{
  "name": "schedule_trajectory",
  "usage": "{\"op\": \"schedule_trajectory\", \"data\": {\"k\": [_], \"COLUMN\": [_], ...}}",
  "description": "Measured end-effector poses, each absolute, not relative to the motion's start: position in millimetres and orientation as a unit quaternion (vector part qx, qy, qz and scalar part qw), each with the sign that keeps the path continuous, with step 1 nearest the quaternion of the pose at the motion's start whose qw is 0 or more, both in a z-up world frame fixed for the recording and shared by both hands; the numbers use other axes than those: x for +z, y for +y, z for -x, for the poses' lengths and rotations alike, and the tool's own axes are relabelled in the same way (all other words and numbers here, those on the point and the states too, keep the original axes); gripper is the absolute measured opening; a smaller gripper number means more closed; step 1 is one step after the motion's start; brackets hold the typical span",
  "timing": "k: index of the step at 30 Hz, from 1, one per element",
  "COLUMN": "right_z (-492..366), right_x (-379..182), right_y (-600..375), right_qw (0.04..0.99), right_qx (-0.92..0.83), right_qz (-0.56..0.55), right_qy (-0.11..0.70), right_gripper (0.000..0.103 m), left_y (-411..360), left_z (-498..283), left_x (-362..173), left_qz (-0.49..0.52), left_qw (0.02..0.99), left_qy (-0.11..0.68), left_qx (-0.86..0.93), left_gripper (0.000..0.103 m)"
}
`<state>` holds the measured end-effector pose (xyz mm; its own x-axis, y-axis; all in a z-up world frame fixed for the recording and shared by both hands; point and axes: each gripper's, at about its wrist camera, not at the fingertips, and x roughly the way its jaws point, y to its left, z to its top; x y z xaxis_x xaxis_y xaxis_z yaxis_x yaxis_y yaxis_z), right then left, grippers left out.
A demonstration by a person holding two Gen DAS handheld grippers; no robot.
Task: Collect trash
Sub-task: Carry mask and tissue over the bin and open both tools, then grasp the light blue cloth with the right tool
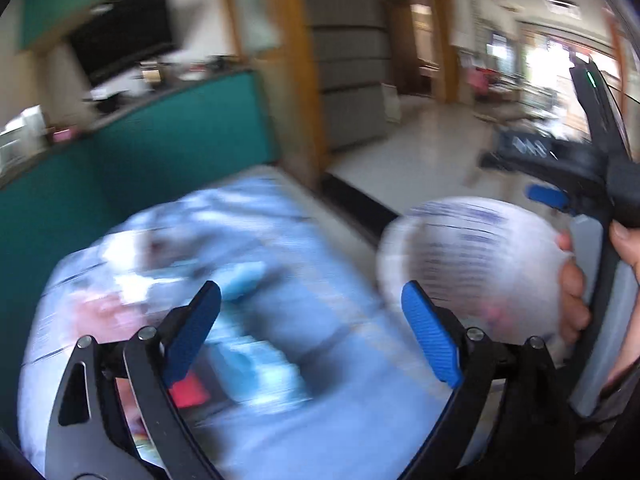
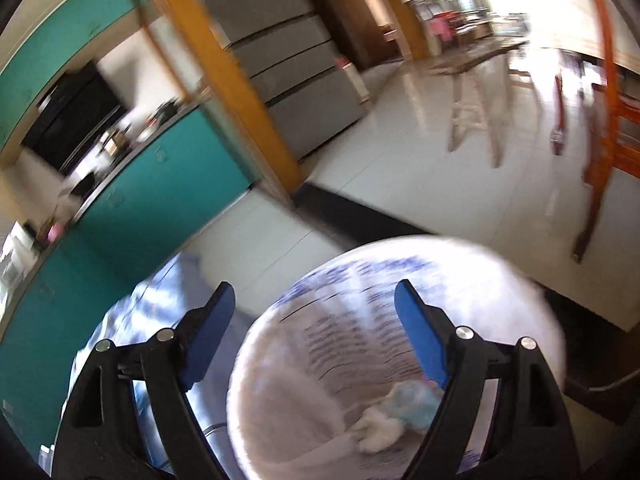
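A white plastic bag with blue print (image 2: pixel 400 320) hangs open under my right gripper (image 2: pixel 316 336), whose jaws stand wide apart. White and light-blue crumpled trash (image 2: pixel 396 412) lies in its bottom. In the left wrist view the same white bag (image 1: pixel 472 256) is at the right, held by bare fingers beside the right tool. My left gripper (image 1: pixel 312 332) is open and empty above a large light-blue bag (image 1: pixel 280 280) stuffed with blurred trash on the floor.
Teal counter (image 1: pixel 160 152) with clutter stands at the left. A wooden pillar (image 1: pixel 304 80) and a grey refrigerator (image 2: pixel 288 60) are behind. An orange wooden chair (image 2: pixel 608 128) stands at the right on the pale tiled floor (image 2: pixel 400 168). Both views are motion-blurred.
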<state>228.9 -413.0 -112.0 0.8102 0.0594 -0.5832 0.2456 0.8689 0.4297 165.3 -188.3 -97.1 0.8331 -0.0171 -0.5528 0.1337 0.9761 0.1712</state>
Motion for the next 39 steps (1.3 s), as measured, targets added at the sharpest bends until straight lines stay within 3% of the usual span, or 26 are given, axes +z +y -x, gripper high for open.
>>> {"op": "schedule_trajectory", "data": {"k": [9,17,22,26,27,39], "right_z": [-258.2,-245.0,-241.5,-239.2,-238.4,-240.7], "right_x": [-129.0,-146.0,-149.0,-153.8,-152.6,-143.7], "right_y": [-243.9,-155.6,-145.9,-144.9,-145.6,-167.5], "right_qw": [0.895,0.883,0.879,0.871,0.871,0.881], "right_qx": [0.161,0.196,0.203,0.216,0.221,0.205], "right_qz": [-0.084,0.049,0.078,0.087,0.084,0.059], "right_qy": [0.408,0.423,0.424,0.433,0.432,0.423], "right_gripper": [0.083,0.083,0.06,0.028,0.024,0.023], "left_y": [-46.1,14.0,19.4,15.6,13.9,13.8], "left_z": [-135.4,-114.8,-107.5,-108.0,-107.6,-108.9], "left_x": [-66.4,-69.1,-69.7,-70.9,-71.4,-78.1], "left_qz": [-0.013,0.031,0.028,0.029,0.027,0.044], "left_qw": [0.952,0.938,0.936,0.937,0.937,0.933], "left_qy": [0.285,0.306,0.309,0.311,0.311,0.323], "left_qx": [0.11,0.158,0.163,0.156,0.156,0.15], "left_gripper": [0.097,0.097,0.097,0.097,0.097,0.098]}}
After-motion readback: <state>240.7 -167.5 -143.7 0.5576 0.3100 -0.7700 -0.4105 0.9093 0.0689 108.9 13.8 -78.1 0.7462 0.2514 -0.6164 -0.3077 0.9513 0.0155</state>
